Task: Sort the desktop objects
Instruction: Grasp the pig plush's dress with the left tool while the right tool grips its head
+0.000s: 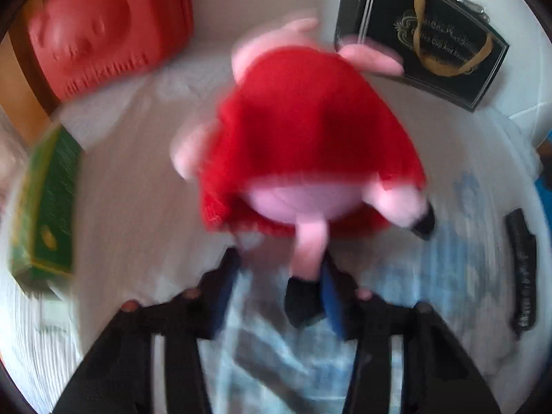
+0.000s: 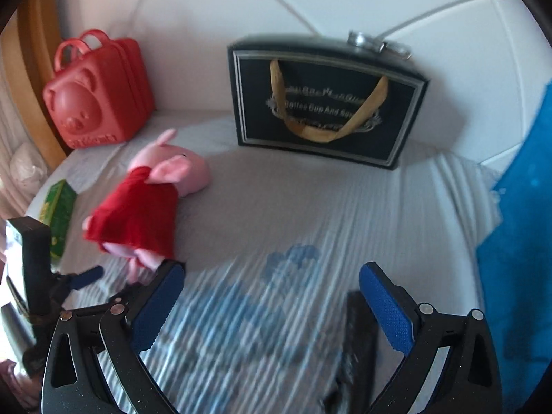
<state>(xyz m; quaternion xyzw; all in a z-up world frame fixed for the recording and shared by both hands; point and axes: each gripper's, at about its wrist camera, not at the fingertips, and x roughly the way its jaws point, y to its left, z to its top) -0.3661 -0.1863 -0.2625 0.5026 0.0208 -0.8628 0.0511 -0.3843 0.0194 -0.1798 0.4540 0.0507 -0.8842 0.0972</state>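
Presently, item 1: left gripper (image 1: 276, 293), jaws apart, 1 blue pad touching the leg of the pig plush (image 1: 310, 138); whether that leg is pinched or only brushed cannot be told through the blur. The plush, pink in a red dress, lies just ahead of these fingers, head pointing away.

Item 2: right gripper (image 2: 272, 307), jaws wide apart, holding nothing, above the white striped cloth (image 2: 327, 214). A black strip-like object (image 2: 360, 338) lies just inside its right finger.

Item 3, further out: green box (image 1: 48, 207) to the left gripper's left; red bear case (image 1: 103, 27) ahead-left; black gift bag (image 1: 424, 41) ahead-right, standing at the back.

Risk, as judged: a hold on 1 thin limb is weak; the heavier body could swing or slip free on lifting, dropping near the green box.
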